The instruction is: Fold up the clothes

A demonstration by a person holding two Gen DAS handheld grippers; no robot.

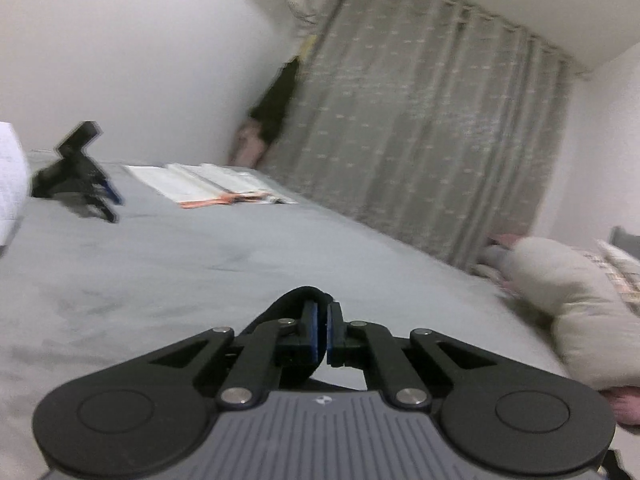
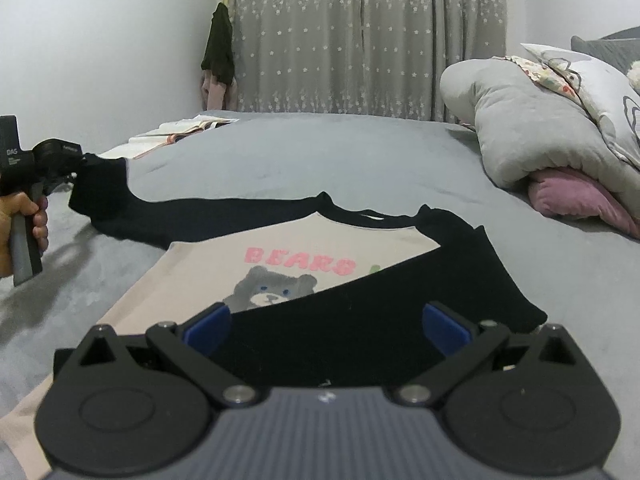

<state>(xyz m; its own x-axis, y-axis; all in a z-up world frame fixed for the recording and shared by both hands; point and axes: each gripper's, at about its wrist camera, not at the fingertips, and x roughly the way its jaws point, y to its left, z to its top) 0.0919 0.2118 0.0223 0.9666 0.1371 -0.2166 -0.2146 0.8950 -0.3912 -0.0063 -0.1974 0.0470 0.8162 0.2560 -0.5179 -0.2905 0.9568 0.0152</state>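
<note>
A cream T-shirt (image 2: pixel 208 268) with black sleeves, pink "BEARS" lettering and a grey bear print lies flat on the grey bed (image 2: pixel 320 152). Its right black sleeve (image 2: pixel 420 292) is folded over the front. My right gripper (image 2: pixel 326 322) is open and empty, low over that folded sleeve. My left gripper (image 1: pixel 322 330) is shut on the end of the left black sleeve (image 1: pixel 302 296) and lifts it off the bed. In the right wrist view, the left gripper (image 2: pixel 78 162) shows at far left with the sleeve (image 2: pixel 104 188) hanging from it.
An open book (image 2: pixel 180 132) lies at the bed's far left. Grey bedding (image 2: pixel 532 132) over a pink pillow (image 2: pixel 576 196) is piled at the right. A starred curtain (image 2: pixel 340 36) and hanging clothes (image 2: pixel 218 40) stand behind. The other gripper (image 1: pixel 76 172) shows at left in the left wrist view.
</note>
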